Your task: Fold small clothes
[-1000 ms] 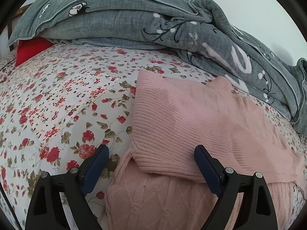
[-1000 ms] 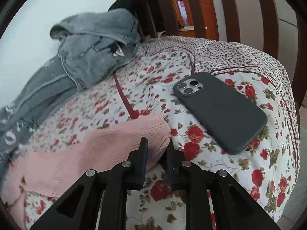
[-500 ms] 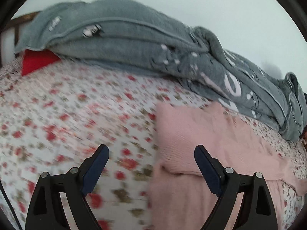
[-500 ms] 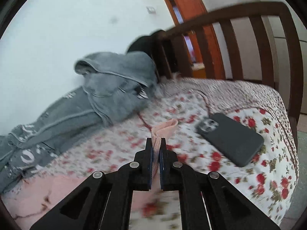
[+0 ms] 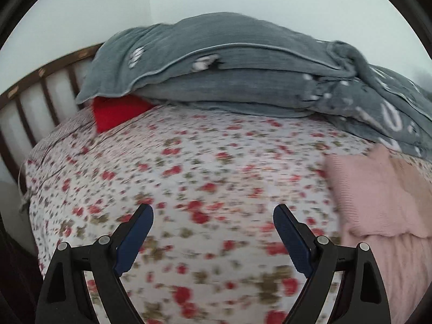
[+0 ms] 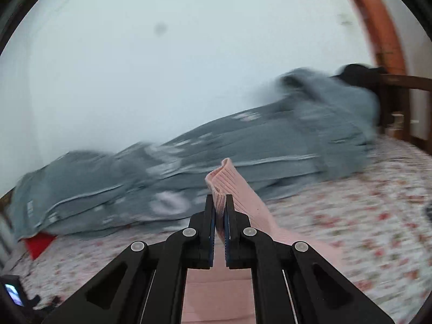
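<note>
Pink ribbed knit sweater [image 5: 378, 194] is lying on the floral bedsheet [image 5: 189, 178], near the grey quilted blanket [image 5: 229, 81] bunched along the far wall. The right gripper [image 6: 220, 210] is pinching the sweater's ribbed cuff [image 6: 224, 181] and holding it above the sheet. The left gripper [image 5: 213, 232] is hanging wide open over bare sheet, gripping nothing, left of the sweater.

The floral bed [image 5: 189, 178] carries a pink sweater [image 5: 378, 194], grey quilt [image 5: 229, 81] and red cushion [image 5: 113, 113].
</note>
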`<state>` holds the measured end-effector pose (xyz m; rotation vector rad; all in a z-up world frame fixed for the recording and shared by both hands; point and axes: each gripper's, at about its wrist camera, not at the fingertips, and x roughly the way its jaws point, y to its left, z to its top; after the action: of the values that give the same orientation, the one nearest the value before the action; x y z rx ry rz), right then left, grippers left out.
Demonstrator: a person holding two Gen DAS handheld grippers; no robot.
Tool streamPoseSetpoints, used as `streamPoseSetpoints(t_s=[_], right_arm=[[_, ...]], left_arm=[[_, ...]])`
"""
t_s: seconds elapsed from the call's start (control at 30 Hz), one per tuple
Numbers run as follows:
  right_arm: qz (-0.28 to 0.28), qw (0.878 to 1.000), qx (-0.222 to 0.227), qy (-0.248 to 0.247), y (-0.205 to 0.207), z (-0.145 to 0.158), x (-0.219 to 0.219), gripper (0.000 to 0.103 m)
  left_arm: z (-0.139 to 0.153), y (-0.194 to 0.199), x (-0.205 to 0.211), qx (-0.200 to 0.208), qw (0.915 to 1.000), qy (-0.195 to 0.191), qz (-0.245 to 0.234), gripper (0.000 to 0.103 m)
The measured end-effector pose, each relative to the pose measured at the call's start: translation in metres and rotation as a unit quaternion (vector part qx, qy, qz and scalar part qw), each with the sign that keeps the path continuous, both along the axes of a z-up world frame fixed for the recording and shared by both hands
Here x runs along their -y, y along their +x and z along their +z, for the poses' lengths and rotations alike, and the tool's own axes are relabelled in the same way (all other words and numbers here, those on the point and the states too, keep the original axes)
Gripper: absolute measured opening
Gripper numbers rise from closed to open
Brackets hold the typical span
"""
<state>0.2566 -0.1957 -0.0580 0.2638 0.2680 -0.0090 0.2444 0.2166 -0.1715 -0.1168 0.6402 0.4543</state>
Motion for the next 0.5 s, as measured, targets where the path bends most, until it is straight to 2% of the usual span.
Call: streamPoseSetpoints(t_s=[0.13,0.17,0.27,0.37,0.43,0.5], right_arm=[[0.092,0.995,-0.038,0.007,0.038,-0.028,-0.097,0.006],[0.113,0.992,-0.051,0.001,0.045,-0.041,-0.122,0.006],[0.154,0.982,-0.102,-0.032,0.061,-0.084,-0.186,0.006],[0.170,0.973,-0.143,-0.064,0.073,-0.123,-0.221,0.006],[0.177,0.968,-0.161,-0.076,0.078,-0.138,-0.235,0.006],[0.180,0.967,-0.162,-0.080,0.074,-0.144,-0.243,0.008]], left_arm=[[-0.012,-0.003,-0.037,-0.012,0.9960,-0.071,0.053,0.090],[-0.016,-0.004,-0.051,-0.019,0.9918,-0.104,0.072,0.090],[-0.024,-0.015,-0.070,-0.009,0.9821,-0.161,0.097,0.089],[-0.028,-0.020,-0.078,-0.004,0.9803,-0.168,0.104,0.089],[-0.032,-0.021,-0.078,-0.011,0.9804,-0.162,0.112,0.089],[-0.032,-0.021,-0.077,-0.011,0.9785,-0.174,0.110,0.089]])
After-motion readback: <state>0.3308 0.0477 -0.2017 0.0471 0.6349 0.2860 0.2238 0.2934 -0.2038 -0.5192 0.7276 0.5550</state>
